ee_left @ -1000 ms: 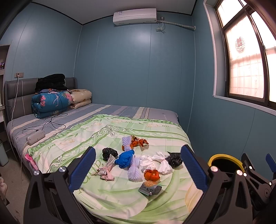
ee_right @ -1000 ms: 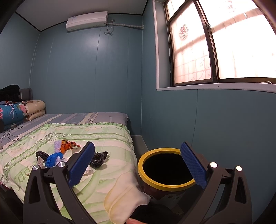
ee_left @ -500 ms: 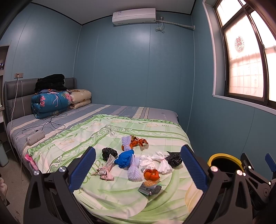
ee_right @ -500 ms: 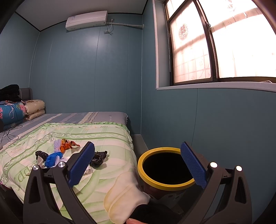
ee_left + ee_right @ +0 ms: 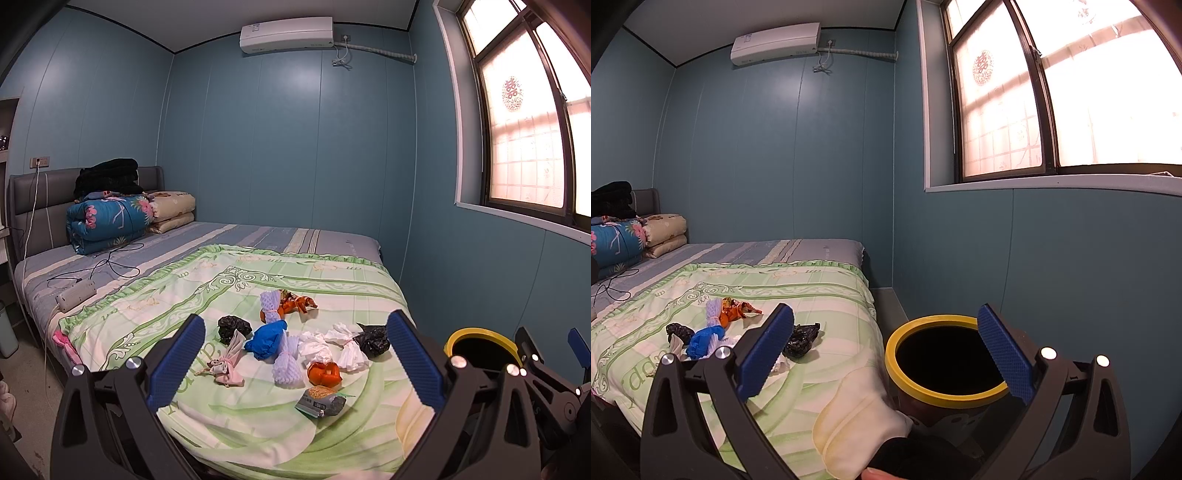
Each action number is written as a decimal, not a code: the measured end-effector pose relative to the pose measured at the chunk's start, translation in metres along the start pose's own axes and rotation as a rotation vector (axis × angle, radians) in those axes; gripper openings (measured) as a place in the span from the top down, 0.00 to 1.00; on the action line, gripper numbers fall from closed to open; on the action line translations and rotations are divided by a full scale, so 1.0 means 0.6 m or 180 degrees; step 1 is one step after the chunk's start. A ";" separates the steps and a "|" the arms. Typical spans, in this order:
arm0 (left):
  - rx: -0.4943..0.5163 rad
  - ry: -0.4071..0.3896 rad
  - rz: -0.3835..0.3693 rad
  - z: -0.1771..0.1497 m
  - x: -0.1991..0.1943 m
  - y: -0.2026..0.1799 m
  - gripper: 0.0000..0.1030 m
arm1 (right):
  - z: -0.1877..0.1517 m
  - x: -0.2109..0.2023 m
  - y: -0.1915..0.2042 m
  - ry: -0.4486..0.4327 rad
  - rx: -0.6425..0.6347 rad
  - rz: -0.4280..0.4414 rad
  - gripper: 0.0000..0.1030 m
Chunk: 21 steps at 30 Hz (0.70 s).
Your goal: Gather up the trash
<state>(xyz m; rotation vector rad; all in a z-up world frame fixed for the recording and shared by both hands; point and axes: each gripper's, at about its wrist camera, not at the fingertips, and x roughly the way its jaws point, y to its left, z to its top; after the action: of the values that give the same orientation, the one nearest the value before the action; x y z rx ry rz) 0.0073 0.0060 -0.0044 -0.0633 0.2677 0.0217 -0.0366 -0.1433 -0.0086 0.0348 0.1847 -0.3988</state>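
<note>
Facing unreadable snack packet (image 5: 320, 400), tools spread

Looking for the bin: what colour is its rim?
Yellow rim, clearest in the right wrist view.

Blue-walled bedroom. White air conditioner (image 5: 286, 32) sits high on the far wall, and a dark-framed window (image 5: 1049, 96) with a red paper cutout (image 5: 983, 67) is on the right wall. The bed (image 5: 258, 236) has a grey headboard (image 5: 40, 195). Stacked against it are a folded floral blue quilt (image 5: 109, 223), beige pillows (image 5: 173, 210) right beside that, and a black bundle of clothes (image 5: 107, 177) on top. A white power strip (image 5: 75, 294) with black cables lies on the striped sheet.
</note>
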 end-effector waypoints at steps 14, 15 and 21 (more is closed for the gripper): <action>0.0007 -0.0004 0.0011 -0.001 -0.001 0.000 0.08 | 0.000 0.003 -0.003 0.0027 0.0019 -0.0022 0.07; 0.0006 -0.0002 0.0008 -0.001 -0.001 0.000 0.08 | -0.001 0.004 -0.003 0.0027 0.0021 -0.0031 0.07; 0.0128 0.0001 0.0019 0.002 0.003 0.003 0.08 | -0.003 0.012 -0.005 -0.0057 0.0026 -0.0167 0.07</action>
<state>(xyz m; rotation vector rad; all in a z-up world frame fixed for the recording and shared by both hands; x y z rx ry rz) 0.0095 0.0079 -0.0038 -0.0226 0.2685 0.0223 -0.0318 -0.1483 -0.0117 0.0344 0.1665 -0.4521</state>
